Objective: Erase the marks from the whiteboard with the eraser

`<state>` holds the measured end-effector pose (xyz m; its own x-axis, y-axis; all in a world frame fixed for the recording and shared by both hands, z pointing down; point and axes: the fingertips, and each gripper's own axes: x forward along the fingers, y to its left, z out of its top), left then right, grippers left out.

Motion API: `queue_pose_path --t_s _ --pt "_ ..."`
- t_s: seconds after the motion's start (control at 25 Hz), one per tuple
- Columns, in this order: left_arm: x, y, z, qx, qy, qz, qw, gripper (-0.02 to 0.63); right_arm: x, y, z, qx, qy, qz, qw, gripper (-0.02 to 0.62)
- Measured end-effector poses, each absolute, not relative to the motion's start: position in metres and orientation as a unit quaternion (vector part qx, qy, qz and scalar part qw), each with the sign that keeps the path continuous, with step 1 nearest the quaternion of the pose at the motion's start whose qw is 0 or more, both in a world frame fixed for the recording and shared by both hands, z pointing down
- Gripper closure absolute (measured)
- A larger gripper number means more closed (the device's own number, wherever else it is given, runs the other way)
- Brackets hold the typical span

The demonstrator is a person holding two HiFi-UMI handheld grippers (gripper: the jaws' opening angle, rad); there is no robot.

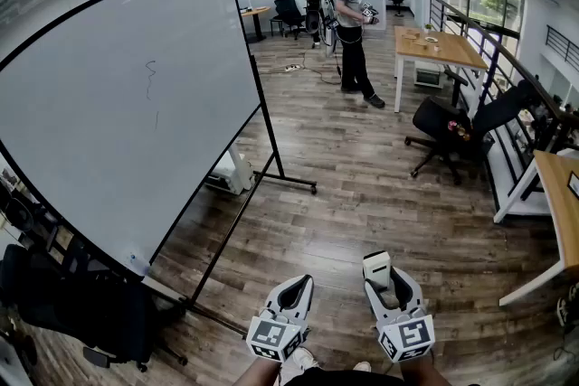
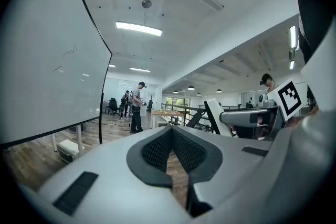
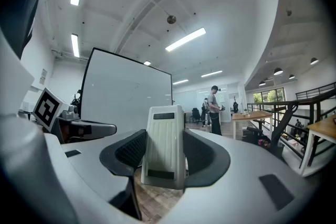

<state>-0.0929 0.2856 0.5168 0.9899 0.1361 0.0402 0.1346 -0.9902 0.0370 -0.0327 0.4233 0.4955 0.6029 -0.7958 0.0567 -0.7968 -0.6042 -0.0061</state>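
**Head view.** Right gripper (image 1: 390,282) low at 5 o'clock, clamped on the eraser (image 1: 376,268). Left gripper (image 1: 298,283) just beside it, carrying nothing. Whiteboard (image 1: 109,113) stands at 10 o'clock, well apart from both. Faint marks (image 1: 152,91) sit in its upper middle. Wood floor (image 1: 362,194) between me and the board.

**Left gripper view.** Left gripper (image 2: 171,131) drawn narrow, pads meeting at the tips, nothing between. Whiteboard (image 2: 42,50) at 10 o'clock, marks (image 2: 68,53) thin.

**Right gripper view.** Eraser (image 3: 164,157) held by its sides in the right gripper (image 3: 166,134). Its long axis runs along the jaws, and its free end pokes past the tips toward 12 o'clock. I cannot tell which face is the wiping face.

**Judgement.** Pickup done, wiping not begun. Next I need to walk in, raise the right gripper toward 10 o'clock, and lay the eraser flat on the marks.
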Motion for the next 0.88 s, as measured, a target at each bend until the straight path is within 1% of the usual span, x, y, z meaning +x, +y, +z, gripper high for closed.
queue_pose_path --t_s 0.12,0.44,0.64,0.88 --pt "-0.088 0.277 0.510 0.997 0.063 0.024 0.031 0.588 -0.029 0.414 0.494 0.896 -0.443 0.023 0.015 0.351" --pt "-0.076 0.244 0.506 0.997 0.075 0.007 0.026 0.588 -0.026 0.372 0.484 0.895 -0.446 0.012 0.026 0.351" --pt "-0.074 0.214 0.504 0.997 0.077 0.002 0.027 0.588 -0.020 0.342 0.483 0.898 -0.440 -0.005 0.010 0.351" --pt "-0.075 0.168 0.503 0.997 0.062 -0.002 0.035 0.588 -0.023 0.302 0.476 0.893 -0.449 -0.015 0.012 0.350"
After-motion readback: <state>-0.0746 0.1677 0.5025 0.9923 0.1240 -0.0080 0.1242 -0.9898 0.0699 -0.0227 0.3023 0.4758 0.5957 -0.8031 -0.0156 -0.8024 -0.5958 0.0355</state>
